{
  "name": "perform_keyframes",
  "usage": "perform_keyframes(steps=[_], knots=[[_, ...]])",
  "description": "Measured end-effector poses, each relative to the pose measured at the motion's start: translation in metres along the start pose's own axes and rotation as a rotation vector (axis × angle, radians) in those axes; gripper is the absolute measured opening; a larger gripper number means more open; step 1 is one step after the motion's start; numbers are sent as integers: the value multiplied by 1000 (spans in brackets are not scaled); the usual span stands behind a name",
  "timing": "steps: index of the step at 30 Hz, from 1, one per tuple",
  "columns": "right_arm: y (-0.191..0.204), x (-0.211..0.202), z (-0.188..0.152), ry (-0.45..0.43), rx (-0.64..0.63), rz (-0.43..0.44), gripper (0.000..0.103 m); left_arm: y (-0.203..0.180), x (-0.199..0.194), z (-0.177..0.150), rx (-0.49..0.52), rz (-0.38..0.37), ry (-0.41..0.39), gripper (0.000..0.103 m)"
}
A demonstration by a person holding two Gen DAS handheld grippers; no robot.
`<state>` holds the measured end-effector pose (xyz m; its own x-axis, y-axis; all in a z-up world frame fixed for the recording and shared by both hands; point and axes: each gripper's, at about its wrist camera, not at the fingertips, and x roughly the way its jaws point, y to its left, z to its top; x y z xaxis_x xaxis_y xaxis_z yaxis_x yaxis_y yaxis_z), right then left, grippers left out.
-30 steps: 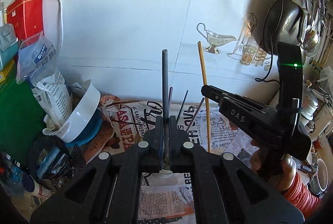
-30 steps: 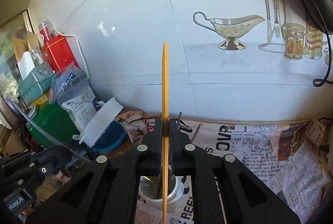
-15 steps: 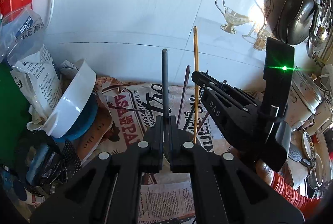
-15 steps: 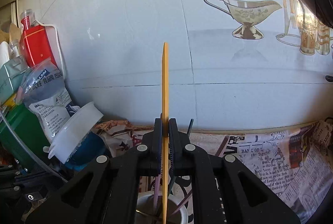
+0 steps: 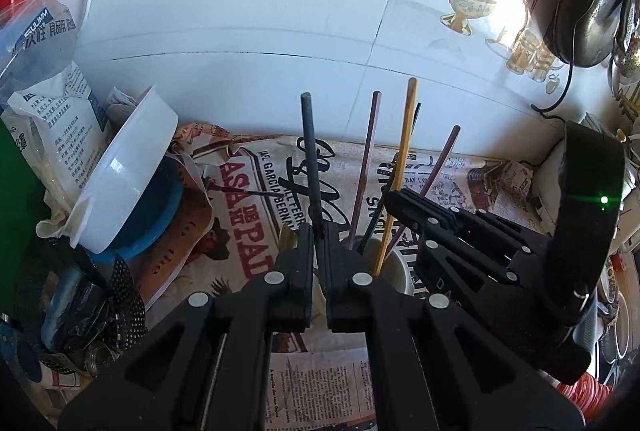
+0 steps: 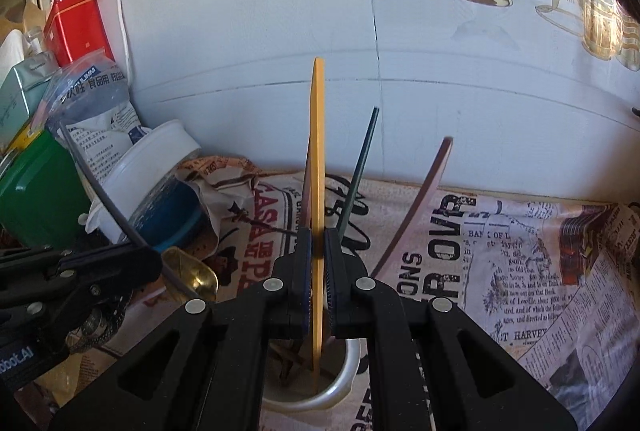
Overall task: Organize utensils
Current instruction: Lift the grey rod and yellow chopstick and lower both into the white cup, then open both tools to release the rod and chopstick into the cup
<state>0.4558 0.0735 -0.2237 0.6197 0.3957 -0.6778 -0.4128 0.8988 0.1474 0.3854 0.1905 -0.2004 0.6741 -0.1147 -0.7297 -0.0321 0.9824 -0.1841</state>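
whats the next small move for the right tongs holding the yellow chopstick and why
Probably open the right tongs and let go. The yellow chopstick stands upright with its lower end already inside the white cup, among the other sticks there, so it looks delivered. The left tongs are shut on the dark chopstick, which sits just left of the cup's opening.
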Motion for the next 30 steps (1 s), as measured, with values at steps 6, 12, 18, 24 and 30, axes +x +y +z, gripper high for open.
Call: perform_keyframes(steps=[6, 12, 18, 24, 30], knots=[[-3, -8, -8, 88, -28, 35, 6, -6, -3, -5, -4, 22, 5, 3], [-5, -29, -7, 135, -45, 79, 6, -17, -18, -8, 1, 68, -9, 14], [-14, -62, -3, 120, -48, 93, 10, -35, -45, -9, 3, 98, -59, 24], [-30, -99, -3, 89, -55, 87, 12, -62, -69, -10, 4, 110, -104, 35], [-53, -133, -8, 67, -69, 59, 16, -92, -75, -15, -5, 101, -111, 40]])
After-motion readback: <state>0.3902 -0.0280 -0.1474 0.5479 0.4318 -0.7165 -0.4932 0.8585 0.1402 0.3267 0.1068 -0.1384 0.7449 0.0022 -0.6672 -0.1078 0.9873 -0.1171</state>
